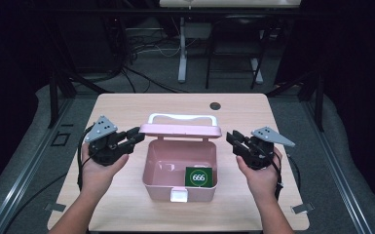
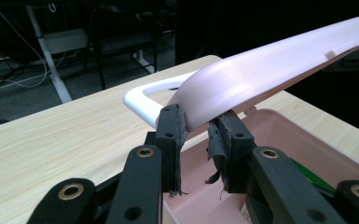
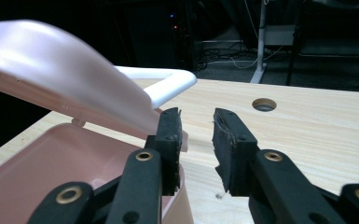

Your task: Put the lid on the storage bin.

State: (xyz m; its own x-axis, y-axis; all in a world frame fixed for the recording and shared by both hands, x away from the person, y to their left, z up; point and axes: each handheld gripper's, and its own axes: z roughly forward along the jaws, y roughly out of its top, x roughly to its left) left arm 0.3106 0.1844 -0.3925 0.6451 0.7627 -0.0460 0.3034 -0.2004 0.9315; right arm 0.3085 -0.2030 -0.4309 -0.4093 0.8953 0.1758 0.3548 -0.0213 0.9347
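Pink box (image 1: pixel 161 163): stood mid-table, lid (image 1: pixel 184 129) raised; green card (image 1: pixel 198 177) lay inside, front right. Left gripper (image 1: pixel 135 138) sat at lid's left corner, right gripper (image 1: pixel 232 140) at its right; both part-open, gripping nothing, lid edge between left jaws.

In the left gripper view the raised pink lid (image 2: pixel 270 65) ran out past the right edge, and its near corner sat between the fingers (image 2: pixel 170 140) (whether the pads actually pressed on it could not be told). The green card (image 2: pixel 314 177) in the pink box (image 2: pixel 279 135) was mostly hidden behind the gripper's linkage. In the right gripper view the lid (image 3: pixel 51 74) was cut off at the left edge. From above, the desk (image 1: pixel 126 105) lost its near edge at the bottom.
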